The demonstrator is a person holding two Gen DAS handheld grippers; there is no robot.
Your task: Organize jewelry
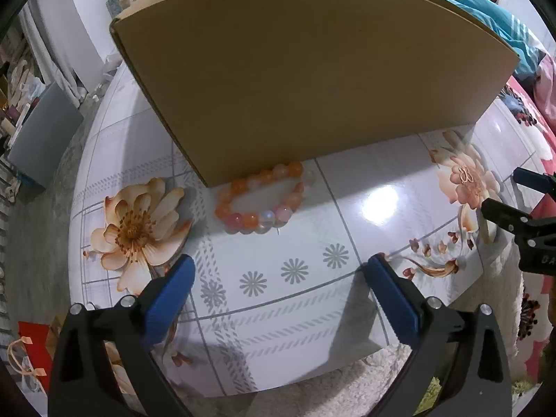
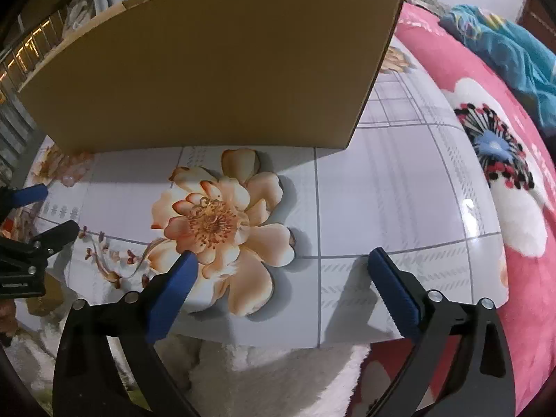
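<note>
**Beaded bracelet waits at the foot of the box, both grippers empty**

On the glossy floral table (image 1: 347,180), the bead bracelet (image 1: 263,201) lies flat just in front of the cardboard box (image 1: 305,80), its far beads tucked against the box's lower edge; the left gripper (image 1: 278,271) hangs above and short of it, jaws spread wide with nothing between them; the right gripper (image 2: 283,266) is likewise released and empty over a printed flower, where a small gold ornament (image 2: 205,205), possibly an earring, seems to rest. The bracelet looks light, its round beads smooth and likely slippery, the loop probably flexing on its string; a pinch across the near arc, away from the box, seems safest. The box wall crowds the far side; the slick tabletop may let the beads skate; a pink floral blanket (image 2: 486,160) borders the table on the right.
</note>
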